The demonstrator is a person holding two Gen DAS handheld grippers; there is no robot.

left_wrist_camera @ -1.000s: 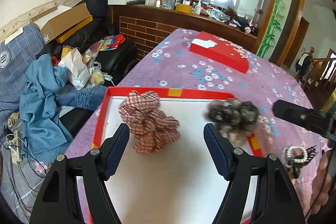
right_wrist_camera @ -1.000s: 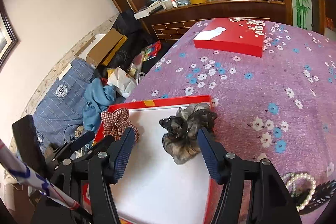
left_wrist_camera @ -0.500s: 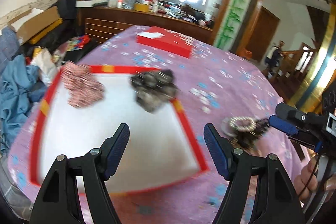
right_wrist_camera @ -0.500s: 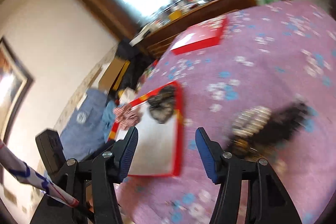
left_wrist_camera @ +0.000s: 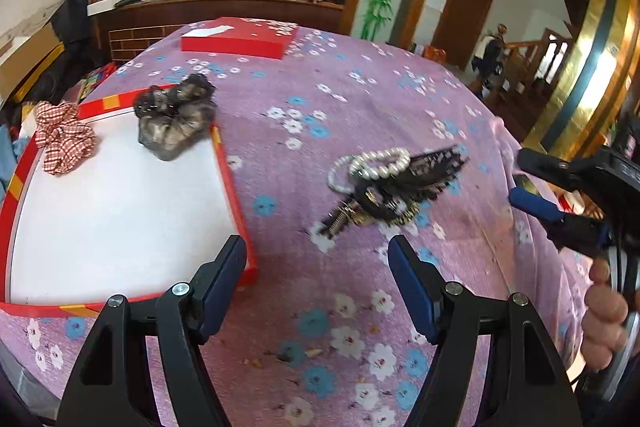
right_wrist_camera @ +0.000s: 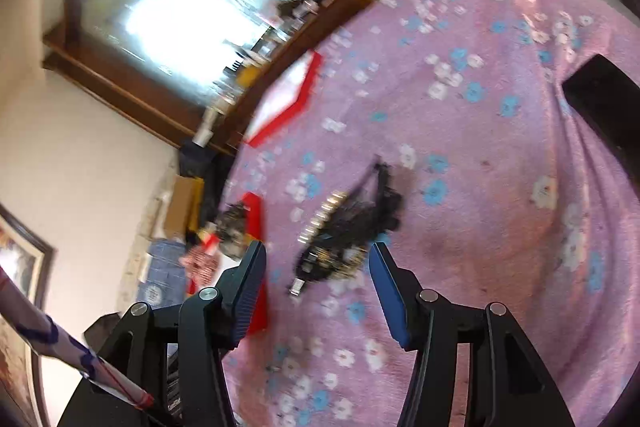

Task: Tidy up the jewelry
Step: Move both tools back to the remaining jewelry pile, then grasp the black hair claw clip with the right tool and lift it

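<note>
only left wrist shows pearl bracelet (left_wrist_camera: 379, 163) clearly.

Glossy pearl bracelet (left_wrist_camera: 380, 163); matt floral cloth tablecloth (left_wrist_camera: 360, 99); gingham fabric scrunchie (left_wrist_camera: 62, 137).

Left wrist cam sits just behind the left claw (left_wrist_camera: 316, 279), pitched down at the worktop (left_wrist_camera: 360, 99), horizon about level. Jewelry pile (left_wrist_camera: 384, 183) at frame centre, red tray (left_wrist_camera: 234, 195) at left, right claw (left_wrist_camera: 536, 187) at the right edge. Right wrist cam sits behind the right claw (right_wrist_camera: 318, 279), rolled hard, so the worktop (right_wrist_camera: 480, 147) fills the right side and the wall the left; motion-blurred. Shared: jewelry pile (right_wrist_camera: 348, 227), tray (right_wrist_camera: 256, 219), purple floral cloth, far mirror.
</note>
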